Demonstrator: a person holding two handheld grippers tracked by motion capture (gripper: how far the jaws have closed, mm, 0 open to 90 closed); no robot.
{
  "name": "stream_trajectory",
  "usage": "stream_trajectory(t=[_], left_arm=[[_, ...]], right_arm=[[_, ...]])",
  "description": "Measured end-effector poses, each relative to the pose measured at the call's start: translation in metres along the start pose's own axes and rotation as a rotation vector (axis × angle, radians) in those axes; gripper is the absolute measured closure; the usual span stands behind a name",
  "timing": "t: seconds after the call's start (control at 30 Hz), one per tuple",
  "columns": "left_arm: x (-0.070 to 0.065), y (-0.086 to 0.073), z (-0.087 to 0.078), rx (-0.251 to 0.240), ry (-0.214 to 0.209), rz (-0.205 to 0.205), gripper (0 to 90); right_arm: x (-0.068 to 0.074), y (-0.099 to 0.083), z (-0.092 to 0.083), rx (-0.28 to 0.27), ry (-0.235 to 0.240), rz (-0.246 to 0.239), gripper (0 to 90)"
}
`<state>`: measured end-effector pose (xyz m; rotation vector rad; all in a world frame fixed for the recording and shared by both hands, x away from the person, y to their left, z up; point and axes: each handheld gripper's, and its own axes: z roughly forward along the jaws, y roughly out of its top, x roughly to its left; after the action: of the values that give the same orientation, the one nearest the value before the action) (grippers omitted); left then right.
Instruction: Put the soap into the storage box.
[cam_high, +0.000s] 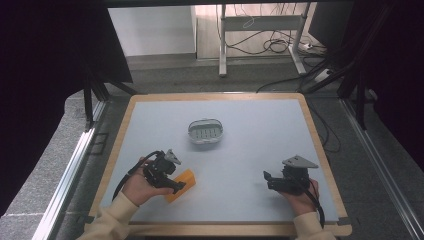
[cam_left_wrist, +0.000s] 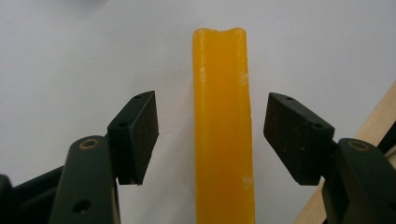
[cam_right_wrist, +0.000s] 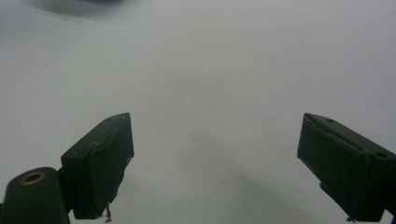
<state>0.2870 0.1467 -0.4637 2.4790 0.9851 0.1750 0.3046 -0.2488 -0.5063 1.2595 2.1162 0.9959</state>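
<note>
The left gripper (cam_left_wrist: 211, 137) straddles a waxy orange block (cam_left_wrist: 223, 126) (long, smooth-sided), pads clear of both sides, near the table's (cam_high: 250, 107) near-left wooden edge. The right gripper (cam_right_wrist: 215, 163) gapes over bare matte surface, near right.

Lab-type recording room: bare grey table (cam_high: 250, 150) with wood rim, black curtains (cam_high: 45, 75), loose cables (cam_high: 272, 46) on floor, desk frame (cam_high: 260, 30) behind.

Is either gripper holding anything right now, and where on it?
Nothing is held. The left gripper straddles the orange bar with both pads clear of its sides; the right gripper is open over bare table.
</note>
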Motion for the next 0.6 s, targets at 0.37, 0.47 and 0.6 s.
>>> stream_trajectory(t=[0.37, 0.47, 0.6], left_arm=[[-0.001, 0.005, 0.015, 0.036, 0.007, -0.019, 38.6], [-0.002, 0.005, 0.018, 0.05, 0.008, -0.019, 39.5], [-0.003, 0.004, 0.023, 0.064, 0.006, -0.021, 40.4]], right_arm=[[0.0, 0.0, 0.0, 0.002, 0.003, -0.004, 10.9], [0.0, 0.0, 0.001, 0.003, 0.002, -0.005, 10.9], [0.0, 0.0, 0.001, 0.005, 0.001, -0.007, 10.9]])
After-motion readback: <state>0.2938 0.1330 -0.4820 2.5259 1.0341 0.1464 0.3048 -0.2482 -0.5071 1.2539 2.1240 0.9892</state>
